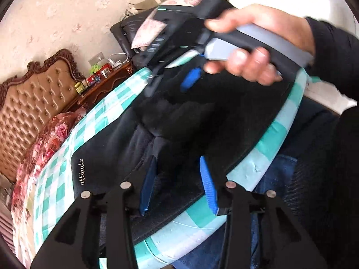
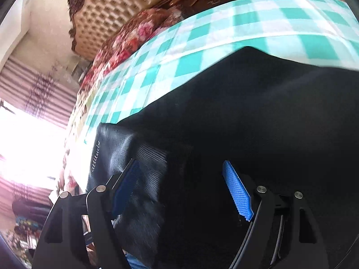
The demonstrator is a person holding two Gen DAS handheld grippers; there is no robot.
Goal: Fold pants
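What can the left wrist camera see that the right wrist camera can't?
Only the left wrist view shows the person's hand holding the right gripper above the pants, plus a wall socket and a sleeve.

Only the right wrist view shows the bright window with striped curtains.

Both show the black pants with the word "attitude", the green checked sheet, the tufted headboard, the flowered quilt and a cluttered nightstand.
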